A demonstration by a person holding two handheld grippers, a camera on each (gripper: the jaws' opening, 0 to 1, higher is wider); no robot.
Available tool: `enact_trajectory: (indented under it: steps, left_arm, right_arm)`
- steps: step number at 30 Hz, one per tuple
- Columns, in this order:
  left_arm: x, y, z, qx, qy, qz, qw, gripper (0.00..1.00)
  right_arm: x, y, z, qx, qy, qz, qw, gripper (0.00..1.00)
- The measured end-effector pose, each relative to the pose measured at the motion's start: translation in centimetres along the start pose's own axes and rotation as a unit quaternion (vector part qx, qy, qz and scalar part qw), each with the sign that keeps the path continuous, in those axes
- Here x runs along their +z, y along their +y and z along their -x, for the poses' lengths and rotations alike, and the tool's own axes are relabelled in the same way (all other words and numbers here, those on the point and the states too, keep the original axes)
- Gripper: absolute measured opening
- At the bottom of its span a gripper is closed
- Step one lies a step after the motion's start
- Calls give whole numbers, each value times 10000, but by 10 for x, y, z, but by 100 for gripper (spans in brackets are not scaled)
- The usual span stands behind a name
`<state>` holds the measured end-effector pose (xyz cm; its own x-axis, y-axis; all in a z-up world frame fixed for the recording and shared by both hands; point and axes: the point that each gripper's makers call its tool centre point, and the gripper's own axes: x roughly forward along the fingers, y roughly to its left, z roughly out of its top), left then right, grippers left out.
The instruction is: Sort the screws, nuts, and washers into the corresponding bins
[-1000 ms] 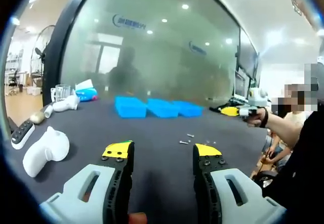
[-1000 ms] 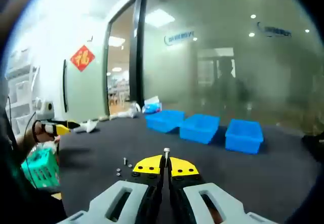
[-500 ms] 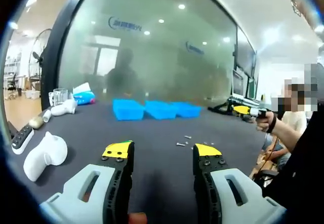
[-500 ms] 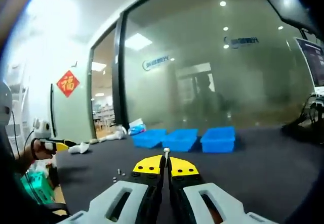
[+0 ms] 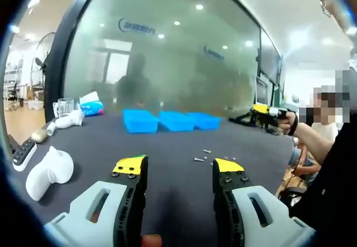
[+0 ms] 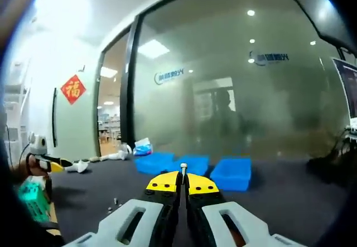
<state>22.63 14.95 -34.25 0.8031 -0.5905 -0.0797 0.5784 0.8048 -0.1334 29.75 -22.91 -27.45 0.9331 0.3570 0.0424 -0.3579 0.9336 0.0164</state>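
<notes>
The right tongs (image 6: 182,181) are clenched on a screw (image 6: 183,169) standing upright from their tips, with three blue bins (image 6: 192,164) at twelve o'clock on the dark tabletop (image 6: 290,202). The left tongs (image 5: 178,170) are released, jaws wide apart, with loose screws (image 5: 203,155) lying at twelve o'clock just ahead of them.

Blue bins, grey table, yellow-tipped grippers

Your left gripper (image 5: 180,172) has pale grey bodies, black jaws and yellow tips, one tip edged green; your right gripper (image 6: 182,183) has the same grey, black and yellow, and the screw (image 6: 183,168) between its tips is silvery. The three bins (image 5: 170,120) are bright blue on a dark grey table (image 5: 167,146), where the loose screws (image 5: 203,155) glint silver. At your left lie a white object (image 5: 49,170) and a white remote (image 5: 24,150) with dark buttons. Behind stands a grey-green frosted glass wall (image 5: 167,52) with blue logos, and a red diamond sign (image 6: 72,88) with gold lettering hangs on the white wall.
</notes>
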Motion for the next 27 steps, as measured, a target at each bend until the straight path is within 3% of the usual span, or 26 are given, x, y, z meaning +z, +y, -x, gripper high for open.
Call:
enact_trajectory:
  steps: [12,17,27]
  left_arm:
    - [2,8,2,98,-40,-9,9999,45]
    - [1,10,2,119,-36,17,9999,45]
    - [1,11,1,110,-44,43,9999,45]
  right_arm:
    - [11,-47,-74,-219,155,147,9995,1]
    - [-3,-62,-98,-310,466,317,9979,1]
    - [-17,-94,-151,-634,802,209,9945,1]
